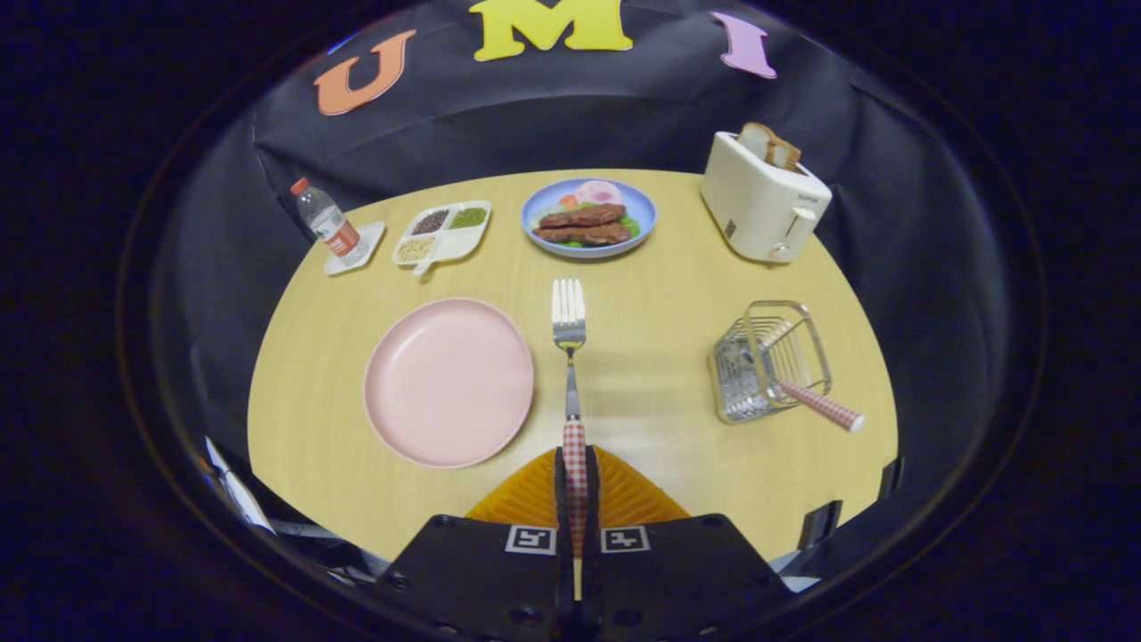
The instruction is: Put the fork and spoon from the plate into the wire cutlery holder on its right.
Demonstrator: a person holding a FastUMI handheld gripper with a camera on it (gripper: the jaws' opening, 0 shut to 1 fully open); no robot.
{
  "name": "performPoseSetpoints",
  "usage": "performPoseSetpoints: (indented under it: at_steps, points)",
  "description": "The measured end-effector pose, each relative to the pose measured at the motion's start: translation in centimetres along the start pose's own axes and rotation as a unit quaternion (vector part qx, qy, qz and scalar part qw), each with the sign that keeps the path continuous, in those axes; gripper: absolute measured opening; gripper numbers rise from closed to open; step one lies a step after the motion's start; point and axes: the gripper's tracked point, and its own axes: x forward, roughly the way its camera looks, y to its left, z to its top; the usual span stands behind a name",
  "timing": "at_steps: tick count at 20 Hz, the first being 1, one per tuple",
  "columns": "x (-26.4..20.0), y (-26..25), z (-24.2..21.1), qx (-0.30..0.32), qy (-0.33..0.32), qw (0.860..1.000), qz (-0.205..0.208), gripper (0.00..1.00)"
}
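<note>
Fingers point(545, 486) of the gripper point(577, 490) sat at bottom centre, pressed together on the checked handle of the fork point(570, 357). The fork ran straight up the middle of the frame, tines at the far end, held above the table point(660, 267), with its shadow on the wood just to its right.

Left of the fork lay the pink plate point(448, 382), bare, its right rim just beside the fork's stem. The plate's lower rim came close to the table's near edge.

Right of centre stood the wire holder point(769, 361), tilted in this view, near the table's right edge. A checked handle, the spoon point(822, 406), stuck out of its lower right corner and pointed toward that edge. Between fork and holder the wood lay open, a wide strip with nothing on it.

Along the far edge, in the upper part of the frame, a bottle point(326, 224) stood on a small white coaster at upper left. A divided tray point(442, 233) of beans and grains sat next to it. A blue dish point(588, 218) with food sat at top centre, well beyond the tines. A white toaster point(762, 194) with bread in its slots stood at upper right, beyond the holder. Open wood separated this far row from plate, fork and holder.
</note>
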Motion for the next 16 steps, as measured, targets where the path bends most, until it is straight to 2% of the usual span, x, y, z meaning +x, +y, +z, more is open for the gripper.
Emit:
performPoseSetpoints:
  at_steps: [7, 16]
  points:
    - [-3.7, -7.5, 2.4, 0.009, 0.004, 1.0, -0.013, 0.04]
    - [-5.5, -14.7, 4.5, 0.006, 0.084, 0.996, -0.019, 0.03]
